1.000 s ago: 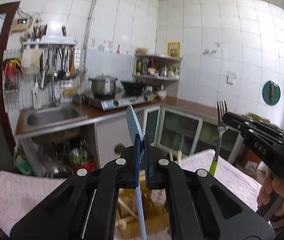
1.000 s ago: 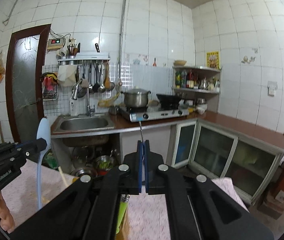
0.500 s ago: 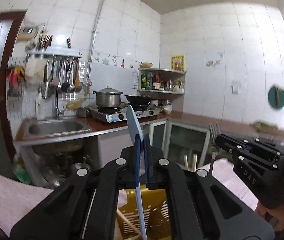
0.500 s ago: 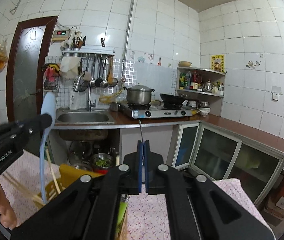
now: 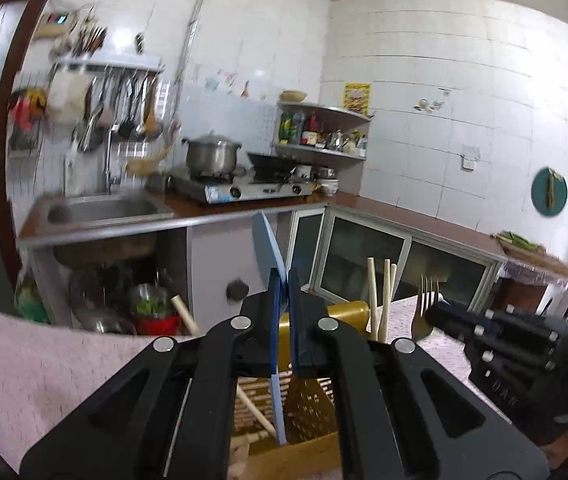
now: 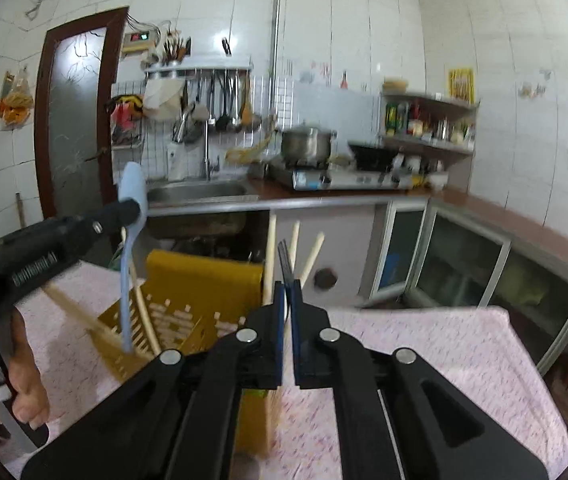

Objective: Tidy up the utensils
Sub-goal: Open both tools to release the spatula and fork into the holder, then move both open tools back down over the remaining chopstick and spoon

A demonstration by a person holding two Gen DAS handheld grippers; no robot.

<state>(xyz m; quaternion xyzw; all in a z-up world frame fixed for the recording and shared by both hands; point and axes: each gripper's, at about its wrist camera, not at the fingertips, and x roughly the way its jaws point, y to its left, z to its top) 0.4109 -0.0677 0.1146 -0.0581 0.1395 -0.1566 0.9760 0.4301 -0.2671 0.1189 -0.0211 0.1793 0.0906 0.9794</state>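
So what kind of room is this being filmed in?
A home kitchen, by the look of it: a steel sink set in the counter, a pot on a tabletop gas stove, and ladles hanging on the tiled wall.

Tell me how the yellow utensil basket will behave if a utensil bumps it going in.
The yellow utensil basket looks like thin slotted plastic, so probably light and apt to slide on the pink tablecloth. The tall chopsticks leaning out of it may make it top-heavy, so a knock near the rim could tip it.
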